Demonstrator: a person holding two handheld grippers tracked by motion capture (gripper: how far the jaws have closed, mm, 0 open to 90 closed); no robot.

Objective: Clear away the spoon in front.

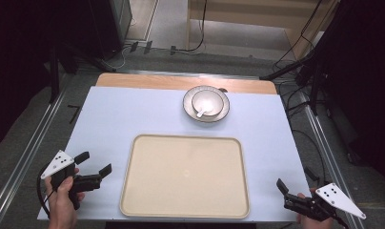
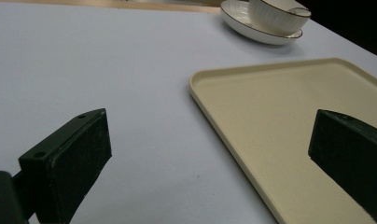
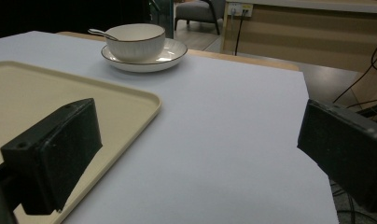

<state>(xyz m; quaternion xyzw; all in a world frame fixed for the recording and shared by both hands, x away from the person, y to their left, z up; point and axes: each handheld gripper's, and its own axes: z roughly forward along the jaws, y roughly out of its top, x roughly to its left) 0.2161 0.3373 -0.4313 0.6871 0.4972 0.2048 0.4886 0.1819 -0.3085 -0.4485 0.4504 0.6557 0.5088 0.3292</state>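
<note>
A white bowl (image 1: 208,102) with a thin dark rim is seen above the centre of the high view, set on a matching plate (image 1: 189,108) near the far edge of the table. A white spoon (image 1: 203,112) rests in the bowl, its handle leaning over the rim. In the left gripper view the bowl (image 2: 278,15) and plate (image 2: 242,25) are cut off by the top edge; in the right gripper view the bowl (image 3: 135,41), plate (image 3: 170,55) and spoon handle (image 3: 101,32) sit at upper left.

Below them, well apart, a cream tray (image 1: 133,181) lies flat in the lower centre of the high view, with nothing on it. Its corner is shown at right in the left gripper view (image 2: 210,88) and at left in the right gripper view (image 3: 140,100).

The table (image 1: 109,119) is covered by a pale sheet, with a wooden strip (image 1: 147,81) left bare along the far edge. Grey floor, cables (image 1: 200,45) and dark stands are seen beyond; much of the upper corners is too dark to make out.

The left gripper (image 1: 93,163) is held at lower left by a hand (image 1: 62,202), its jaws spread wide over the sheet, beside the tray. The right gripper (image 1: 281,188) is held at lower right, partly cut off by the bottom edge, its jaws also spread and holding nothing.
</note>
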